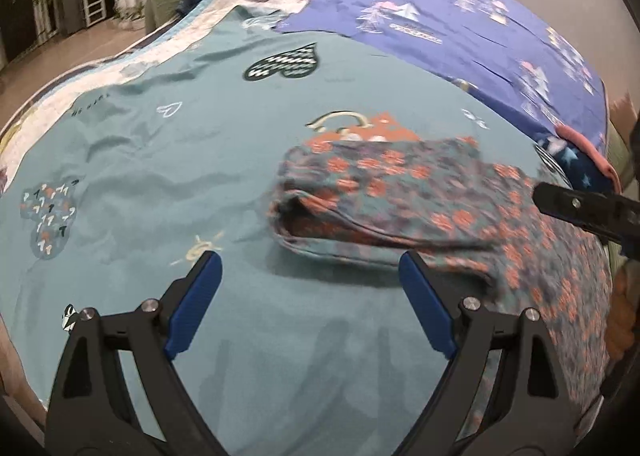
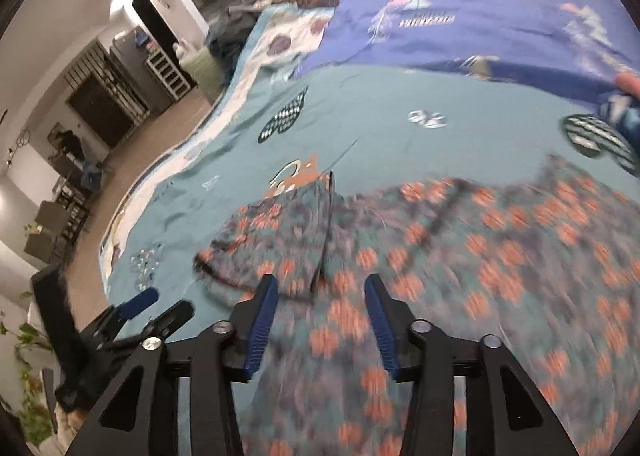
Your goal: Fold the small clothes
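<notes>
I see the floral garment (image 1: 420, 192) as thin, soft cloth, matt and rumpled, lying on a smooth teal cotton bedsheet (image 1: 160, 160). My left hand-held gripper (image 1: 310, 268) has matt black plastic arms, ribbed blue plastic pads (image 1: 200, 304) and shiny metal screws. At upper left of the frame, the floor (image 1: 80, 44) looks glossy

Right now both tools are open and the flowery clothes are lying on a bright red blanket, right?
Almost. Both tools, left tool and right tool, are open, and the flowery clothes lie there partly folded. But the blanket is teal with heart prints, not bright red. The left wrist view shows it clearly.
</notes>
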### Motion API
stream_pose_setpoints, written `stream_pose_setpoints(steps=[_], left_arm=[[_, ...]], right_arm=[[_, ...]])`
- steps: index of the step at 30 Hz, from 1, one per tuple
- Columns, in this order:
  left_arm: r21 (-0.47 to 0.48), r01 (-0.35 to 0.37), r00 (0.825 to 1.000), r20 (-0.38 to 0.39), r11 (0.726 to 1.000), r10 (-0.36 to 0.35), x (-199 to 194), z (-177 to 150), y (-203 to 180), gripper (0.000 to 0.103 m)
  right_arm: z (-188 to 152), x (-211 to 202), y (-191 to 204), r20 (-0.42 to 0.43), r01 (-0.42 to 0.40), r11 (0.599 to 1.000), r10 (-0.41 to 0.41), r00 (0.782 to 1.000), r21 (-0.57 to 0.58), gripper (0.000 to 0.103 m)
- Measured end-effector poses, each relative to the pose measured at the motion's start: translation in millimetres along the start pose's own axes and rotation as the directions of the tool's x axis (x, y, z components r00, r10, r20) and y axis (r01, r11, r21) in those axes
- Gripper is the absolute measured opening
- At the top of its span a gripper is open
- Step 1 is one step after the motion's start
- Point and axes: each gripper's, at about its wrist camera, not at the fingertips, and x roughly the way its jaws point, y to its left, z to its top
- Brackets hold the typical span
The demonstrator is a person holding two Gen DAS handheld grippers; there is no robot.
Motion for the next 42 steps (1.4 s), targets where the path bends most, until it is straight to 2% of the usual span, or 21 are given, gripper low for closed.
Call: stream_pose_setpoints(steps=[3,6,11,13,14,15,16,18,22,25,28,32,35,37,40,42], left_arm=[[-0.010,-0.012,1.000,-0.020,1.000,0.012,11,1,12,0.090],[-0.018,-0.025,0.999,-0.033,1.000,0.025,20,1,18,0.090],[-0.024,-0.033,0.998,-0.056,0.999,0.032,34,2,21,0.090],[-0.013,-0.046,0.997,-0.061,0.999,0.045,39,2,20,0.090],[-0.012,-0.052,0.997,-0.063,0.999,0.051,42,3,21,0.090],[-0.012,-0.056,0.996,-0.065,0.998,0.055,44,3,21,0.090],[-0.015,-0.060,0.996,-0.071,0.998,0.059,46,3,21,0.090],[-0.024,-0.057,0.996,-0.072,0.998,0.055,46,4,24,0.090],[-0.028,-0.053,0.998,-0.044,0.998,0.052,38,8,20,0.090],[-0.020,-0.019,1.000,-0.023,1.000,0.018,28,12,11,0.090],[-0.006,0.050,0.999,-0.010,0.999,-0.050,20,17,-6,0.090],[0.004,0.214,0.976,-0.037,0.977,-0.214,12,23,-33,0.090],[0.028,0.289,0.954,-0.092,0.957,-0.285,17,22,-55,0.090],[0.030,0.306,0.945,-0.132,0.951,-0.300,28,23,-66,0.090],[-0.037,0.312,0.933,-0.179,0.949,-0.313,51,28,-71,0.090],[-0.086,0.333,0.924,-0.172,0.939,-0.343,59,36,-71,0.090]], right_arm=[[19,31,-4,-0.028,-0.013,1.000,0.013,1.000,-0.001,0.058],[32,56,-8,-0.062,-0.041,0.999,0.042,0.997,0.015,0.062],[42,84,-4,-0.103,-0.053,0.998,0.054,0.993,0.017,0.063],[44,88,0,-0.086,-0.039,0.999,0.039,0.996,0.005,0.063],[45,88,3,-0.075,-0.032,0.999,0.032,0.997,-0.003,0.055],[47,90,4,-0.070,-0.028,1.000,0.027,0.997,-0.009,0.016],[52,94,9,-0.071,-0.013,1.000,0.011,0.997,-0.020,0.004],[53,91,12,-0.057,-0.010,1.000,0.010,0.998,0.000,0.005],[58,50,20,0.046,-0.034,0.999,0.035,0.998,-0.010,0.004],[63,0,13,0.131,-0.035,0.999,0.035,0.991,-0.003,0.004],[64,-39,-1,0.189,-0.012,1.000,0.010,0.982,0.010,0.004],[56,-80,-26,0.237,-0.011,0.999,0.000,0.971,0.046,0.005],[52,-83,-34,0.223,-0.002,0.998,-0.013,0.975,0.070,0.005],[51,-77,-34,0.211,-0.004,0.997,-0.013,0.977,0.077,0.005],[48,-69,-33,0.199,-0.019,0.997,0.003,0.980,0.081,0.005],[46,-66,-30,0.193,-0.016,0.997,0.002,0.981,0.069,0.005]])
